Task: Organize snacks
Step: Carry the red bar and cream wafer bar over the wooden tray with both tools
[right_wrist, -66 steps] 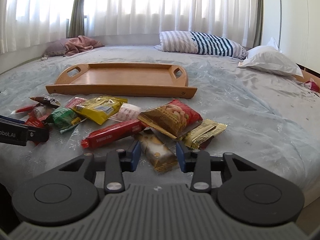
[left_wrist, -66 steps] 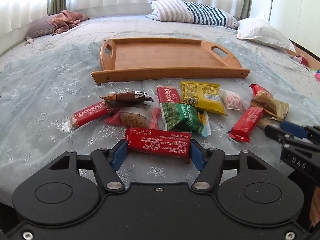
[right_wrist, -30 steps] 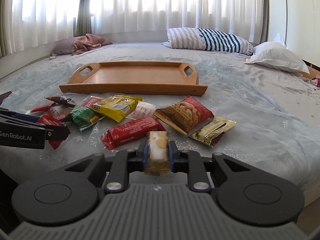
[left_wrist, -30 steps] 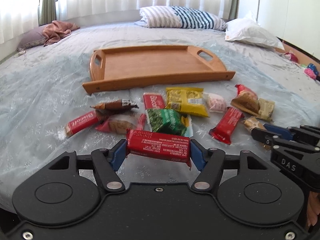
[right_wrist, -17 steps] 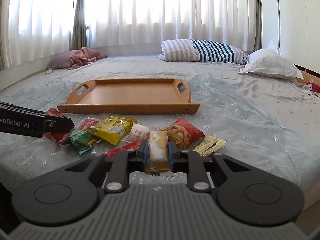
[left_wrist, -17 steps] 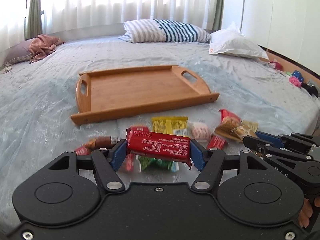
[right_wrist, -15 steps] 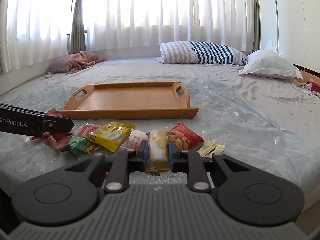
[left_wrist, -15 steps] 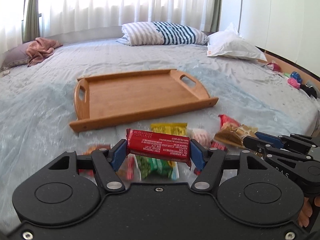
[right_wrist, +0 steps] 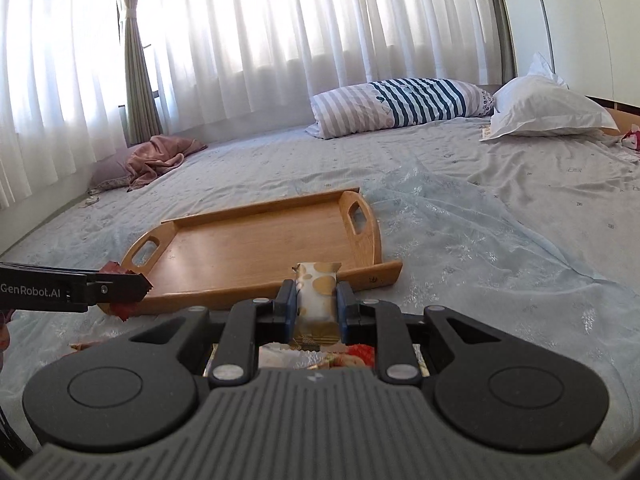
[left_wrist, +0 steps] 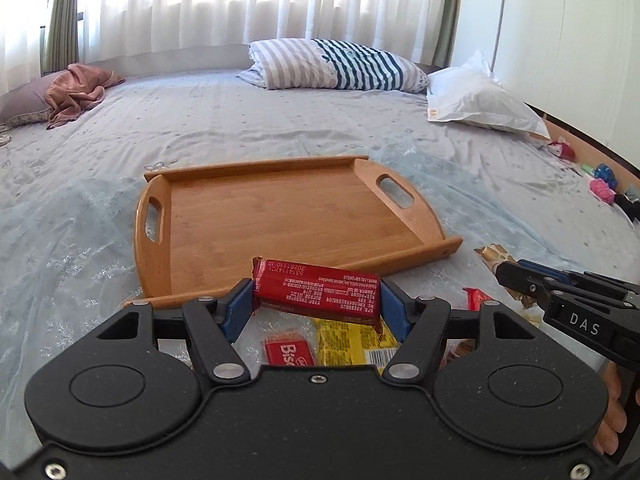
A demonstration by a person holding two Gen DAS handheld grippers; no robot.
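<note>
My left gripper (left_wrist: 316, 302) is shut on a long red snack bar (left_wrist: 316, 290), held crosswise above the snack pile, just short of the near rim of the wooden tray (left_wrist: 280, 216). Under it lie a red Biscoff pack (left_wrist: 288, 352) and a yellow packet (left_wrist: 352, 344). My right gripper (right_wrist: 317, 300) is shut on a small white packet with gold spots (right_wrist: 318, 294), held upright in front of the tray (right_wrist: 256, 248). The tray holds nothing. In the right wrist view the left gripper (right_wrist: 120, 286) shows at the left edge with the red bar's end.
Everything rests on a bed with a pale blue sheet (left_wrist: 80, 240). A striped pillow (left_wrist: 340, 64), a white pillow (left_wrist: 480, 100) and a pink cloth (left_wrist: 76, 92) lie at the far side. Small toys (left_wrist: 600, 184) sit at the right edge.
Both grippers have risen and moved forward toward the tray with their snacks still held. The pile on the bed has slipped below and behind the grippers.
</note>
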